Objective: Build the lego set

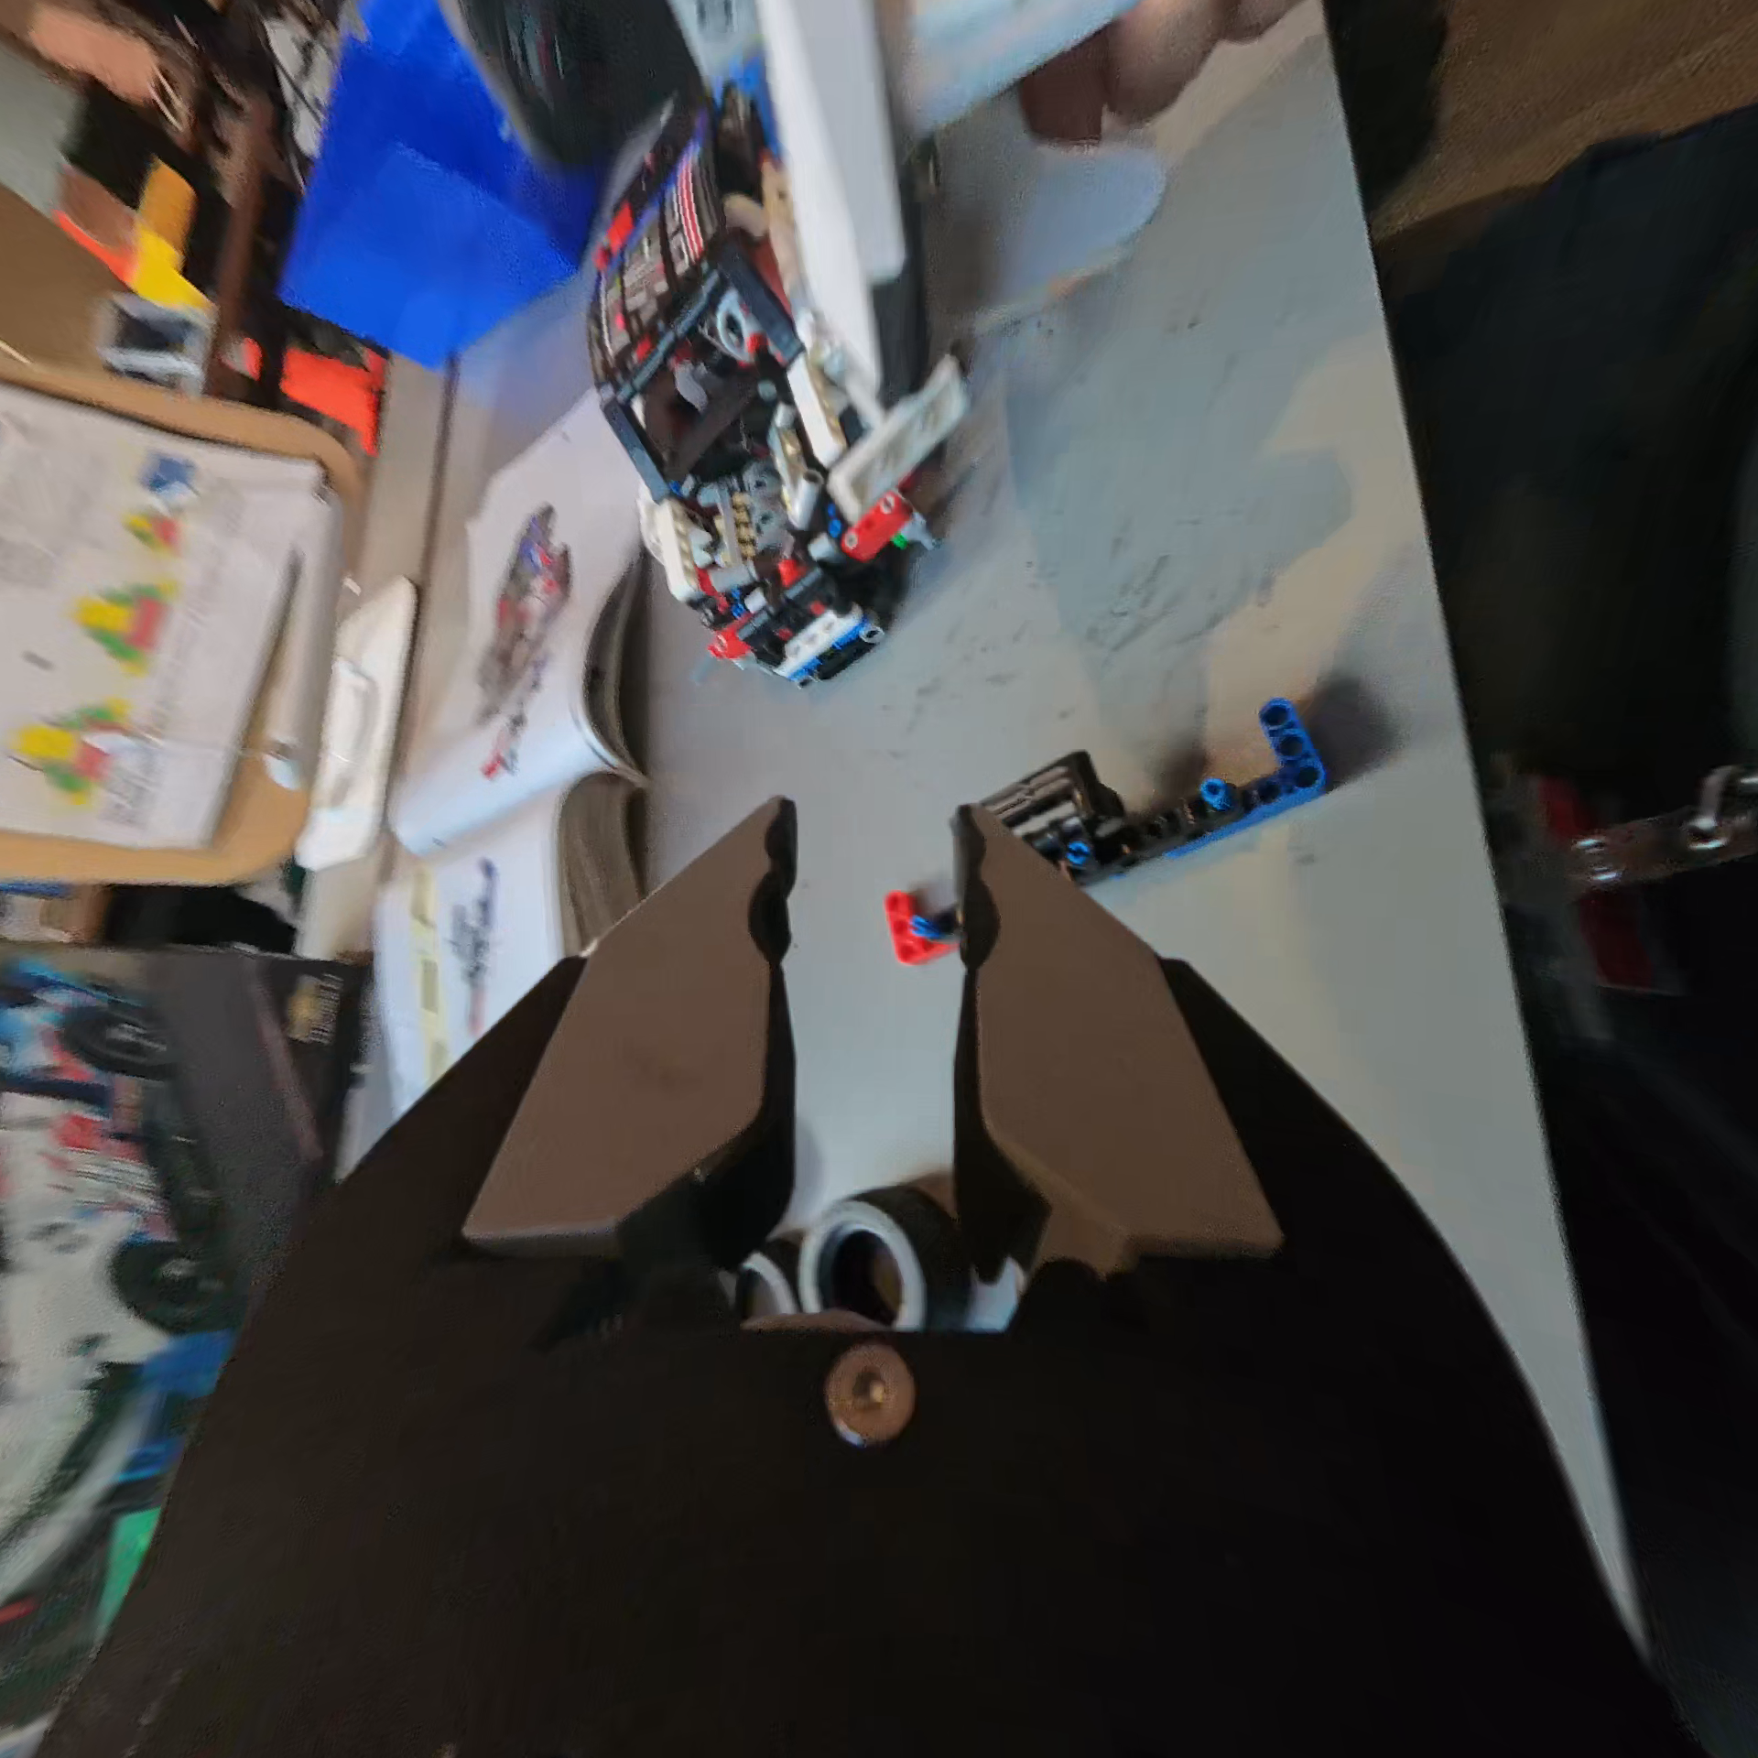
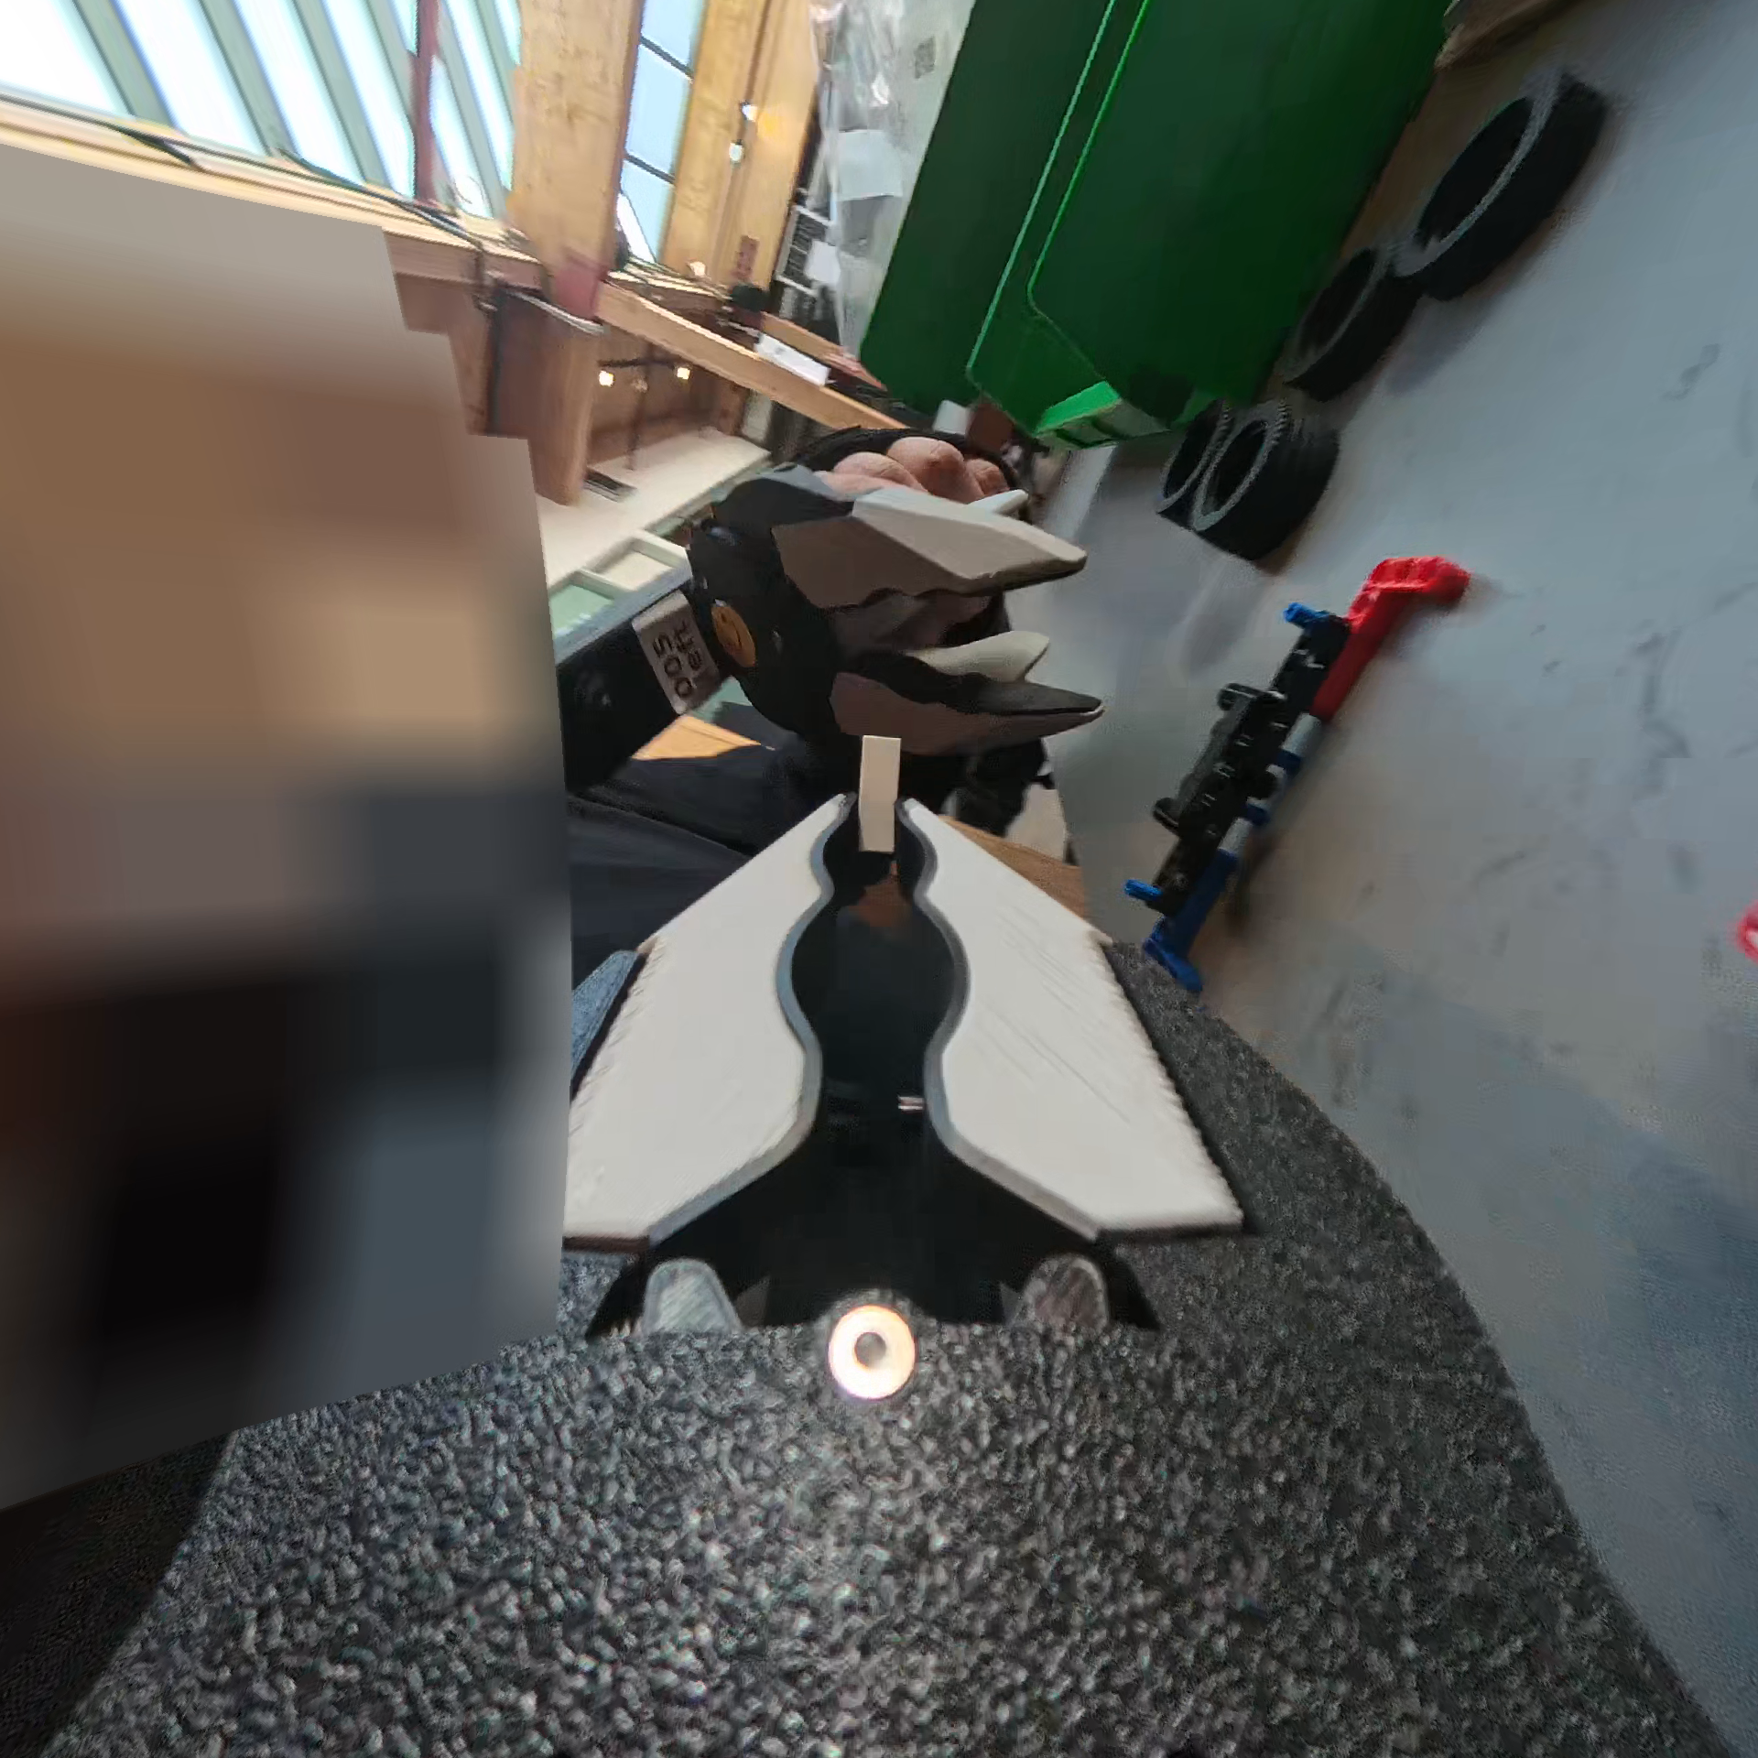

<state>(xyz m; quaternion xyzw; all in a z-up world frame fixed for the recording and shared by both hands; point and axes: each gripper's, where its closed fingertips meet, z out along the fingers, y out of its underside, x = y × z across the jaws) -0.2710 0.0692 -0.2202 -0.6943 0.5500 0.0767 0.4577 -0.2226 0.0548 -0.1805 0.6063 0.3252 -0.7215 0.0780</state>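
Between my right gripper's [image 2: 877, 818] tips sits a small white piece [image 2: 877, 794], pinched at its lower end so most of it stands clear, presumably to leave the free end open for mating. My left gripper [image 1: 875, 847] hangs above the table [image 1: 1189, 495] with its jaws narrowly apart and nothing in them, I judge ready to steady or take a part. Just beyond its tips lie a small red piece [image 1: 904, 927] and, to the right, a black and blue beam assembly [image 1: 1161, 809], set near for easy reach. Farther off stands the half-built car [image 1: 752, 447], with the open manual [image 1: 533, 656] to its left, kept flat for checking steps. In the right view, 3 tyres [image 2: 1246, 476] wait at the far edge beside a green bin [image 2: 1142, 209], apart from the work.
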